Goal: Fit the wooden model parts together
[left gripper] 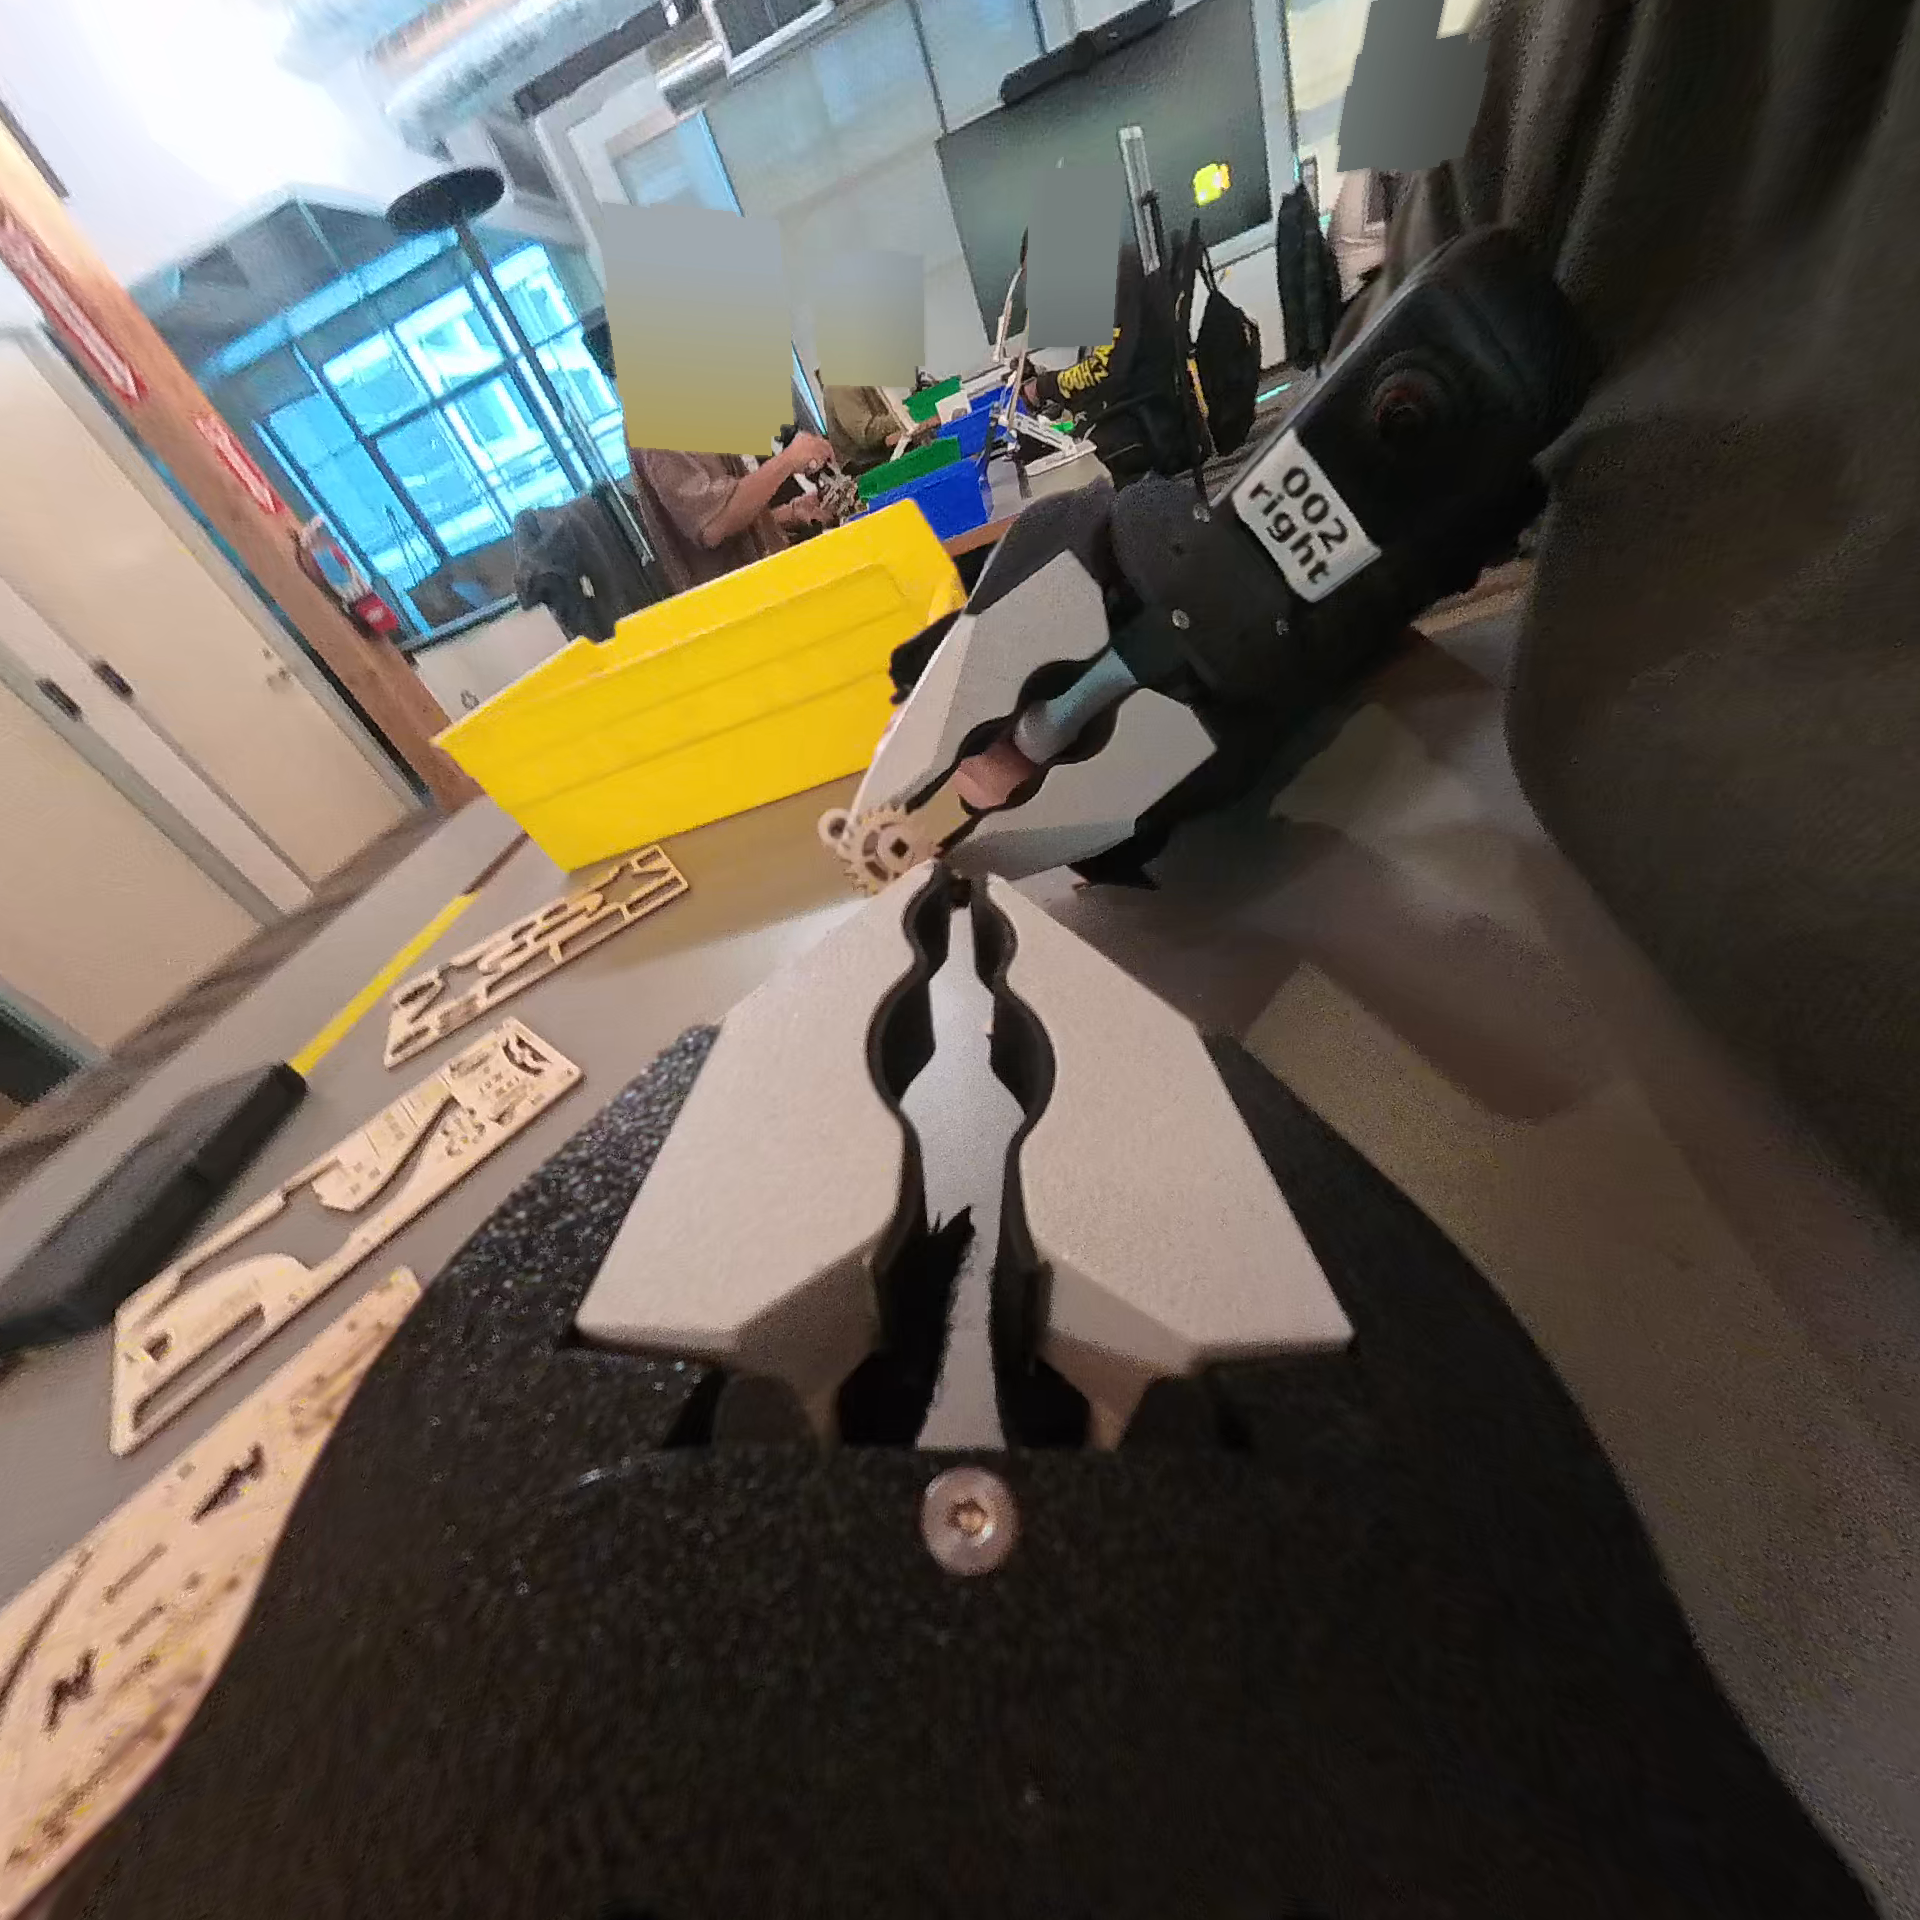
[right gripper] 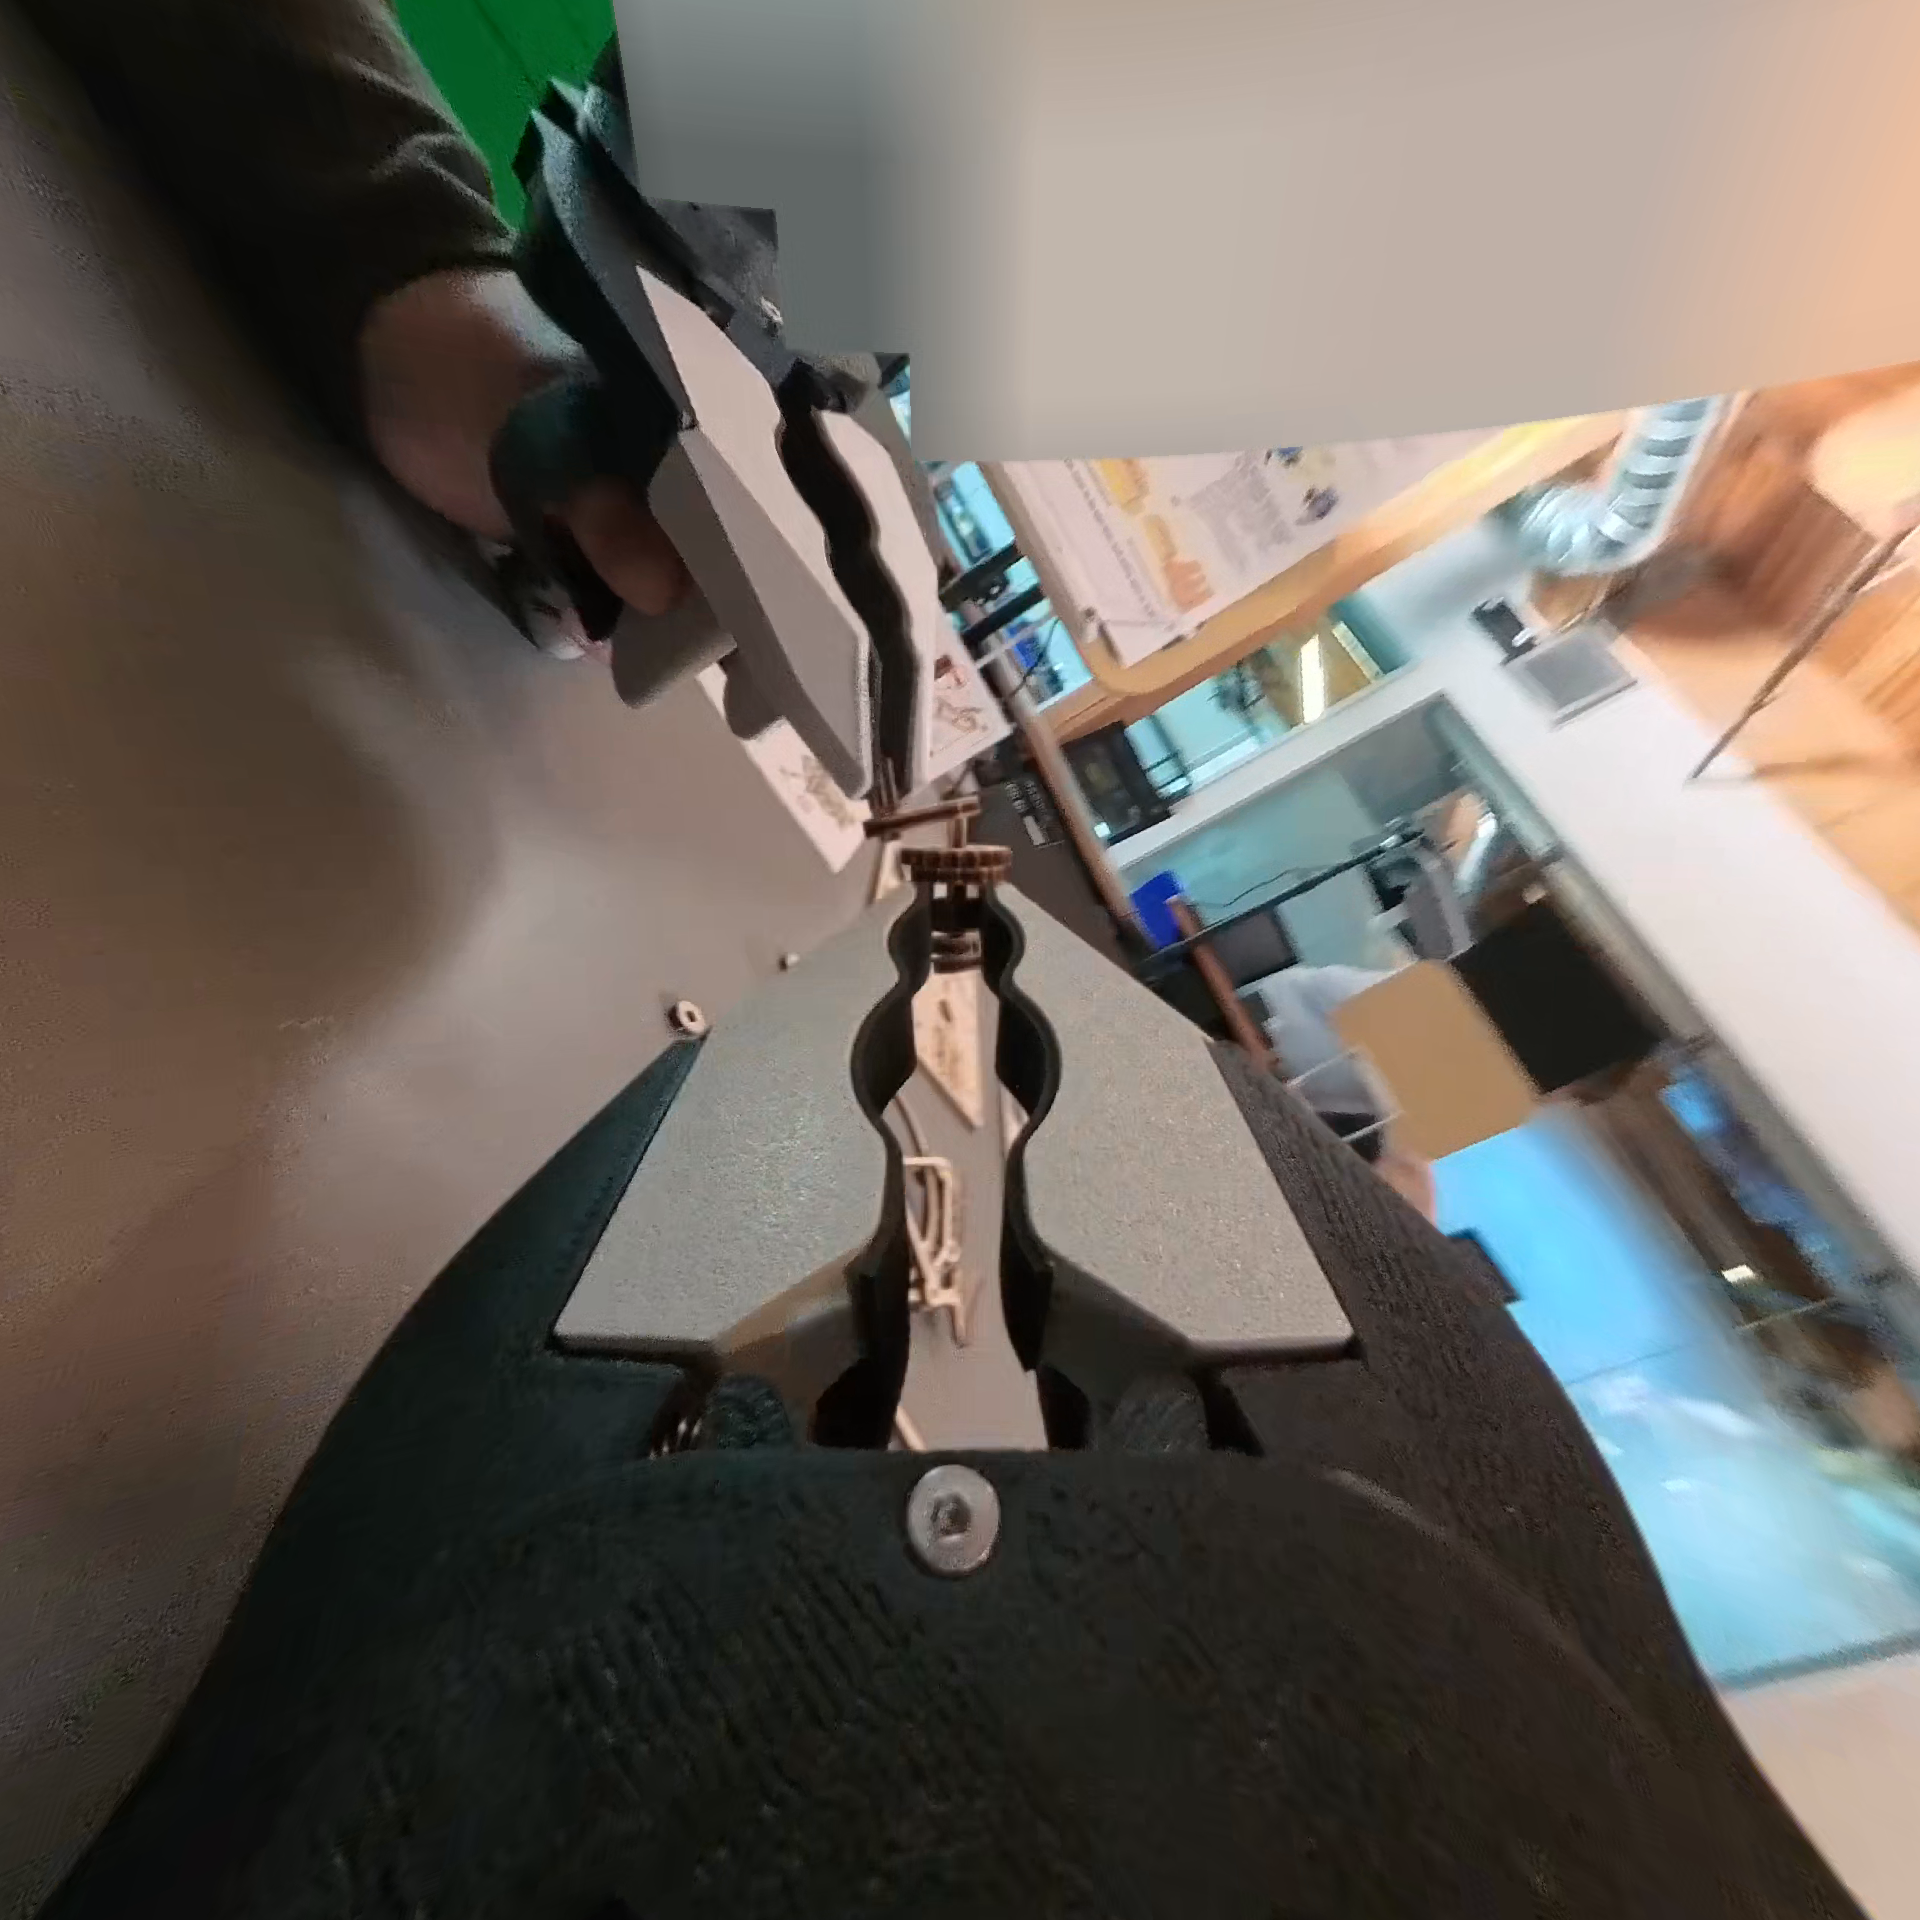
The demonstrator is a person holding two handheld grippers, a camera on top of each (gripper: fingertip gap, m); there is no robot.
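Wooden gear assembly (right gripper: 954, 868), a small toothed wheel on a short axle with a second disc behind it, sits pinched at the very tips of the right tongs (right gripper: 952, 896), whose grey fingers are drawn narrow around it. From the left wrist view the same gear (left gripper: 883, 847) juts out of the right tongs (left gripper: 940, 842), held in the air above the grey counter (left gripper: 727, 935).

Just beside it, the left tongs (left gripper: 961, 883) are nearly closed, tips almost touching. In the right wrist view they (right gripper: 888, 779) grip a thin flat wooden strip (right gripper: 920, 816) seen edge-on, which lies right at the end of the gear's axle; whether the two parts touch cannot be told.

Laser-cut plywood sheets (left gripper: 343, 1164) with parts punched out lie flat on the counter to the left, well apart from both tongs. A yellow plastic bin (left gripper: 707, 707) stands farther back.

A white label (left gripper: 1304, 516) with dark print is stuck on the black body of the right tongs. A printed paper sheet (right gripper: 821, 795) lies on the counter behind the left tongs.
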